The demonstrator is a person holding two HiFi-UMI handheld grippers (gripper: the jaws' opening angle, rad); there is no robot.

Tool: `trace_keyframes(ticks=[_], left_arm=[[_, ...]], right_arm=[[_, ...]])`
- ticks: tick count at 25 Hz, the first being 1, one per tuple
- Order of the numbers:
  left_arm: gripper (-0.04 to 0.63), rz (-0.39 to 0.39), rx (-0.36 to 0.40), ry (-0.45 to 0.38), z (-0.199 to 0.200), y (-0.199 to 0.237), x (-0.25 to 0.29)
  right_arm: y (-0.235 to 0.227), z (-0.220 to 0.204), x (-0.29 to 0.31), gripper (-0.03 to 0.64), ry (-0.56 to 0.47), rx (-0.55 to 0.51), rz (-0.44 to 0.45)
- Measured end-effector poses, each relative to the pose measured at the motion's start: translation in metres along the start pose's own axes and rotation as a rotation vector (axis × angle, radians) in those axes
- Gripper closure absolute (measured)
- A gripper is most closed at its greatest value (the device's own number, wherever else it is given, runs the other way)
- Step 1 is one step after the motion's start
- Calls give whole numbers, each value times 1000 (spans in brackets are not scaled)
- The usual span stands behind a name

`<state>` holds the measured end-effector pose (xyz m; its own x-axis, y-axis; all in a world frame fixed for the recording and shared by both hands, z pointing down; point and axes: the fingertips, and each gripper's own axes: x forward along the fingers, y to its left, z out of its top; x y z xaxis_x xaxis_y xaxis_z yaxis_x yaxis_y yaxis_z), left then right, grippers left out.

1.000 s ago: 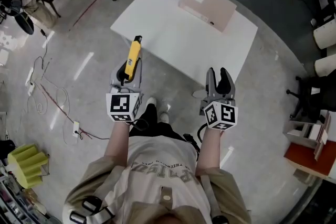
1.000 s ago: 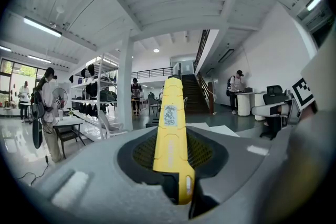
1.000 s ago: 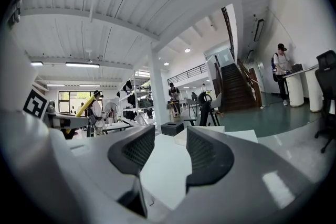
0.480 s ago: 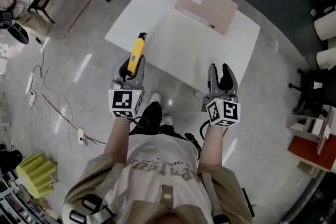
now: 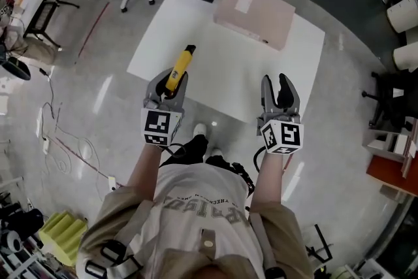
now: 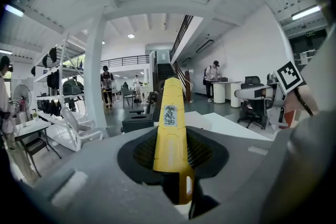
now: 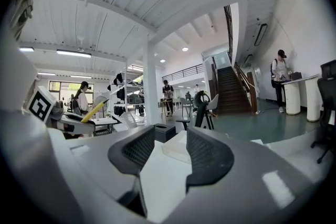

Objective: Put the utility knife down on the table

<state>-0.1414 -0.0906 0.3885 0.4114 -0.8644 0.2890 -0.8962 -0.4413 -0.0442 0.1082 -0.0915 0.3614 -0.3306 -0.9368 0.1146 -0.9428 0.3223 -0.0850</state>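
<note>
We logged the left gripper (image 5: 167, 84) clenched on the yellow utility knife (image 5: 180, 67), whose tip reached over the near edge of the white surface (image 5: 228, 68). The knife looked to us held in the air, clear of the surface. The right gripper (image 5: 280, 88) stood with jaws apart, nothing between them. We judged the set-down not yet done: lowering and release remained.

Bright, even ceiling lighting; glossy floor glare, fisheye-bent edges, black vignetted corners in gripper views.
</note>
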Motion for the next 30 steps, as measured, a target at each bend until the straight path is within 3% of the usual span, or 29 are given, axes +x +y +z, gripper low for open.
trace_keyframes(ticks=[12, 18, 24, 30], left_arm=[[491, -301, 97, 83, -26, -25, 56], [491, -421, 183, 168, -50, -44, 75], [491, -496, 272, 235, -66, -62, 88], [491, -587, 289, 289, -72, -91, 105]], right_arm=[[11, -37, 24, 451, 124, -54, 94], [18, -54, 32, 451, 205, -99, 242], [27, -69, 40, 405, 274, -175, 404], [27, -72, 45, 366, 314, -222, 562]])
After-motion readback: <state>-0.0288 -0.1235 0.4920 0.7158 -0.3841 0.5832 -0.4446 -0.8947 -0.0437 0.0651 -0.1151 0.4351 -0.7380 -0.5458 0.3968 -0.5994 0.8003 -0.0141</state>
